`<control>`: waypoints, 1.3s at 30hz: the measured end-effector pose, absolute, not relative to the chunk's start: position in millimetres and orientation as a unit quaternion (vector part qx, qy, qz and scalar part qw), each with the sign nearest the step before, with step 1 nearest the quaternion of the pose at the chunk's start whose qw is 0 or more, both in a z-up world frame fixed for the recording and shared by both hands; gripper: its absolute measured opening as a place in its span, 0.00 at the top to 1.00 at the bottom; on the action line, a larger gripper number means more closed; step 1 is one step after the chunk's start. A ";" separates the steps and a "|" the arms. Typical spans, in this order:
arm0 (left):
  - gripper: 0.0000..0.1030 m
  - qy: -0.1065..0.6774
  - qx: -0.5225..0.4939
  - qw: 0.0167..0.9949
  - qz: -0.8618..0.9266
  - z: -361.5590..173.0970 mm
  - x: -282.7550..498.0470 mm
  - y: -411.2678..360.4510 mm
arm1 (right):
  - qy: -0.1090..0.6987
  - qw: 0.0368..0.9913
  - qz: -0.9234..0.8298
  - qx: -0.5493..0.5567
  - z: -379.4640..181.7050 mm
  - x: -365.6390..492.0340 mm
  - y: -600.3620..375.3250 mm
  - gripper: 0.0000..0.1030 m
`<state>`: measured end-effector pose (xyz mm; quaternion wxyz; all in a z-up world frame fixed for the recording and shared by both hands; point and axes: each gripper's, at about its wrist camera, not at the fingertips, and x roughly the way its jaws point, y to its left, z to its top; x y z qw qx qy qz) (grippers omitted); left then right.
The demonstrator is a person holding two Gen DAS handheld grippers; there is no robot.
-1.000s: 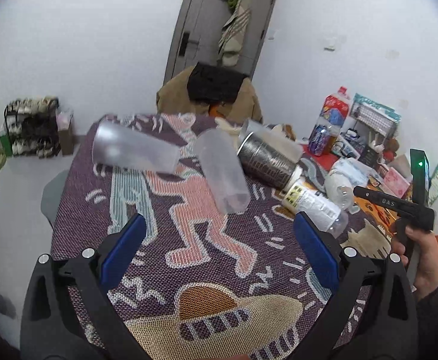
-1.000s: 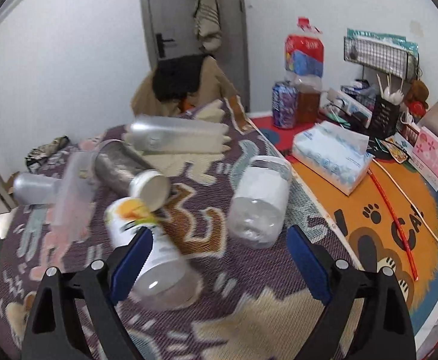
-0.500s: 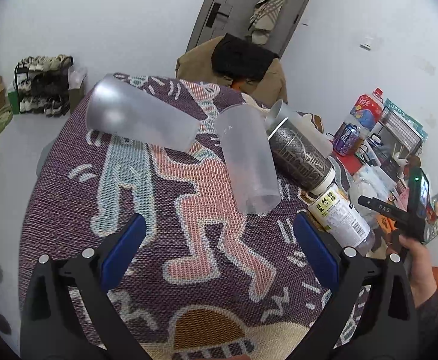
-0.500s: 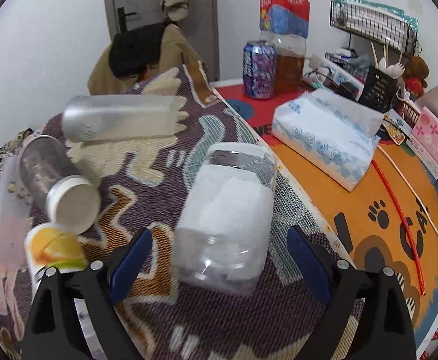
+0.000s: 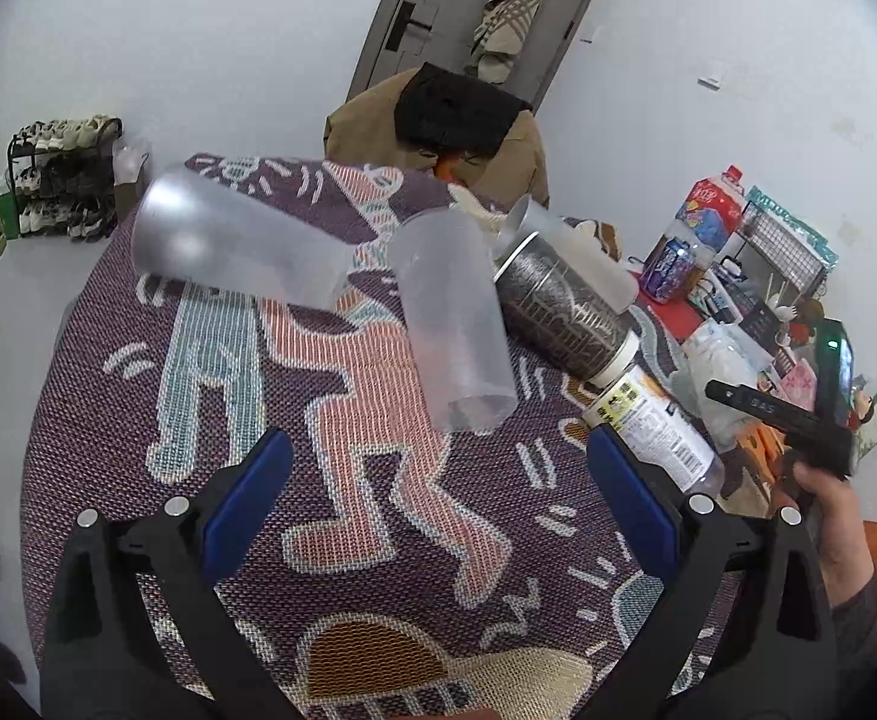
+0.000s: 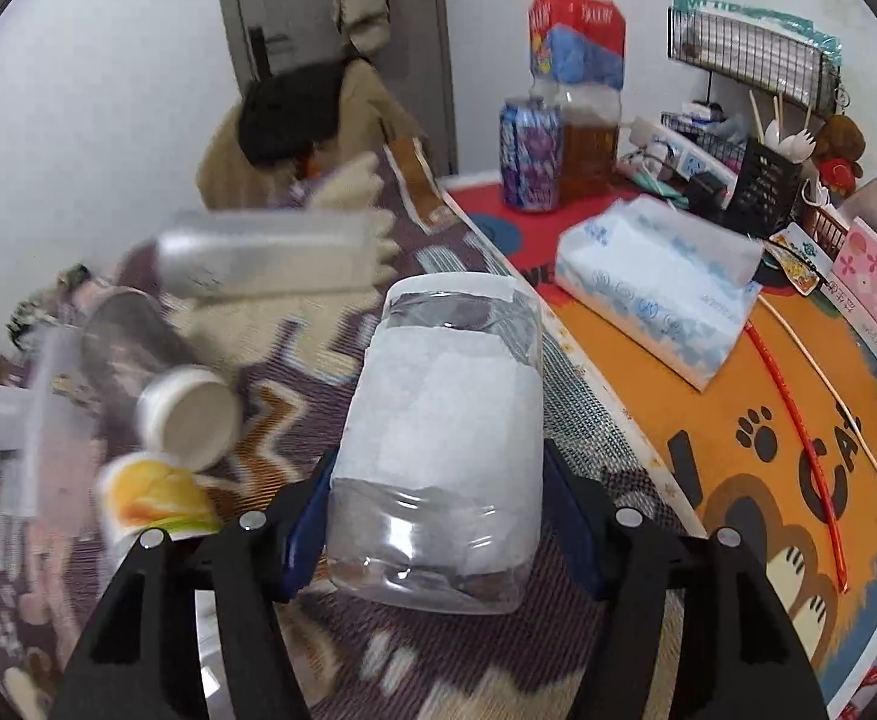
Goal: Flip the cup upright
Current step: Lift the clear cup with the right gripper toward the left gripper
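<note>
Several cups and bottles lie on their sides on a patterned purple cloth (image 5: 342, 480). In the right wrist view a clear plastic jar with a white label (image 6: 444, 450) lies on its side, its base toward the camera. My right gripper (image 6: 435, 525) is open, its blue pads on either side of the jar's lower half. In the left wrist view my left gripper (image 5: 432, 504) is open and empty, hovering just short of a frosted clear cup (image 5: 453, 324) lying on its side. A second frosted cup (image 5: 228, 246) lies farther left.
A dark patterned tumbler (image 5: 564, 312) and a yellow-labelled bottle (image 5: 654, 426) lie right of the frosted cup. A silvery tube (image 6: 264, 258) lies behind the jar. A tissue pack (image 6: 660, 294), soda can (image 6: 528, 150) and big bottle (image 6: 579, 72) stand on the orange mat at right.
My right gripper has advanced until its pads flank the labelled jar. My left gripper has moved forward toward the frosted cups, which now look larger.
</note>
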<state>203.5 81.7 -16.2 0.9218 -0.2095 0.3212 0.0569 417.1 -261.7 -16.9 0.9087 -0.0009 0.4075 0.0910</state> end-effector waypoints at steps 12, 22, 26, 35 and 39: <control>0.06 0.273 -0.213 0.938 0.010 3.1 161.4 68.7 | 0.359 0.912 0.196 0.030 20.2 296.8 -243.8 0.39; 0.06 0.290 -0.231 0.929 0.004 -9.2 120.3 75.0 | 0.369 0.892 0.257 0.051 3.1 219.9 -221.8 0.38; 0.06 0.297 -0.239 0.925 0.002 -17.4 106.4 79.9 | 0.383 0.878 0.277 0.071 -9.7 199.8 -216.8 0.38; 0.06 0.332 -0.239 0.912 0.003 -38.2 96.4 80.8 | 0.404 0.863 0.291 0.084 -34.9 168.1 -206.5 0.38; 0.06 0.340 -0.241 0.909 -0.005 -41.7 94.2 79.6 | 0.409 0.858 0.299 0.086 -39.2 161.1 -201.1 0.38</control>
